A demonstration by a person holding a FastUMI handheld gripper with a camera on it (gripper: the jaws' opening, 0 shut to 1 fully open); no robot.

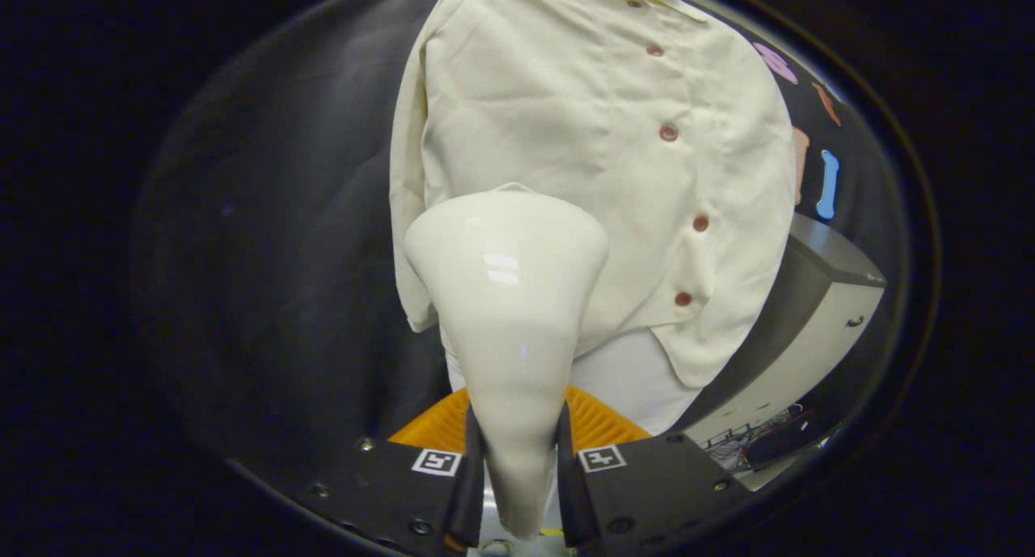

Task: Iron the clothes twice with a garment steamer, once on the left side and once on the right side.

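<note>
Steamer (508, 298) clamped firmly in claw (517, 468), head at shirt's (590, 161) seven o'clock hem; best stroked upward slowly, kept flat, clear of buttons (668, 132).

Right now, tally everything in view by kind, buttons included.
Steamer, clamped between the gripper fingers: 1
Shirt, hanging beyond the steamer: 1
Buttons on the shirt: 5
Cabinet beside the shirt: 1
Total: 8
</note>
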